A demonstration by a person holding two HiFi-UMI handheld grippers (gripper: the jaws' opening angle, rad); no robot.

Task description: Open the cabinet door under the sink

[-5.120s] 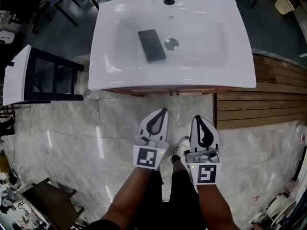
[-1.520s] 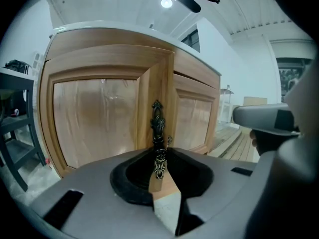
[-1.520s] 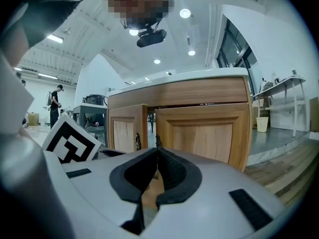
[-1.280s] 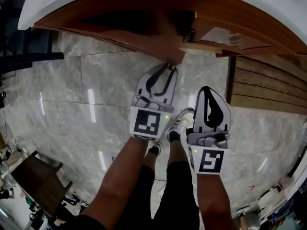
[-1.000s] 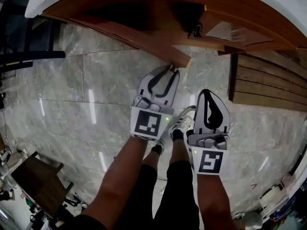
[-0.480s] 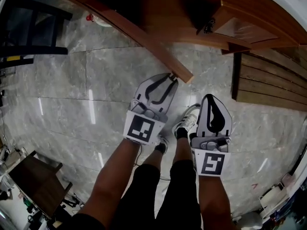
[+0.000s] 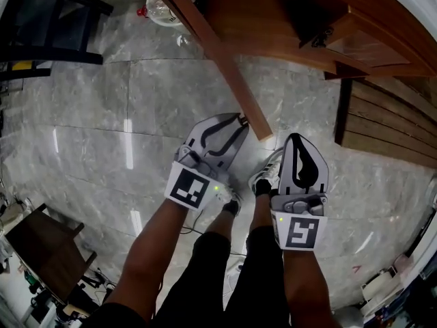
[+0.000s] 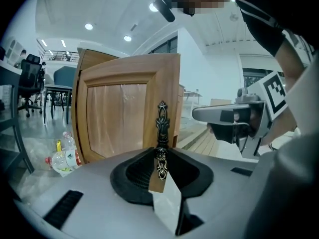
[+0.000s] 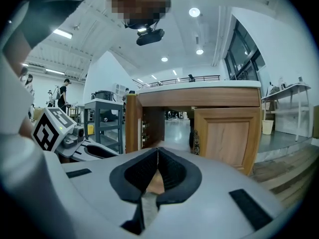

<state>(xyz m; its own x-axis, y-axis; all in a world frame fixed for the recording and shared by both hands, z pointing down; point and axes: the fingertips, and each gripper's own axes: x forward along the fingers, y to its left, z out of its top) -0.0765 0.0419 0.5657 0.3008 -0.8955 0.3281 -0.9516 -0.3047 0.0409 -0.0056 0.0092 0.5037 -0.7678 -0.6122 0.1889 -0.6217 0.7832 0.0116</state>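
Observation:
The left cabinet door point(image 7: 220, 63) point(image 8: 119, 118) stands swung out from the wooden cabinet under the sink, its free edge pointing at me. My left gripper point(image 7: 240, 120) point(image 8: 160, 158) is shut on the door's dark ornate metal handle point(image 8: 162, 123), which stands upright between the pads. The right door point(image 7: 356, 43) point(image 9: 230, 133) is closed, and its own handle point(image 9: 195, 142) shows at its left edge. My right gripper point(image 7: 299, 139) point(image 9: 157, 151) hovers to the right of the left one, shut with nothing in it, pointing at the dark cabinet opening point(image 9: 167, 123).
A crumpled plastic bag with bottles point(image 7: 161, 9) point(image 8: 62, 156) lies on the marble floor behind the open door. A black frame stand point(image 7: 48, 26) is at the far left, wooden decking point(image 7: 389, 125) on the right, a grey shelf unit point(image 9: 102, 121) beside the cabinet.
The left door has swung further out from the cabinet, drawn by the left gripper, which moved back and leftward. The right gripper drifted back a little. The sink's rim has left the head view.

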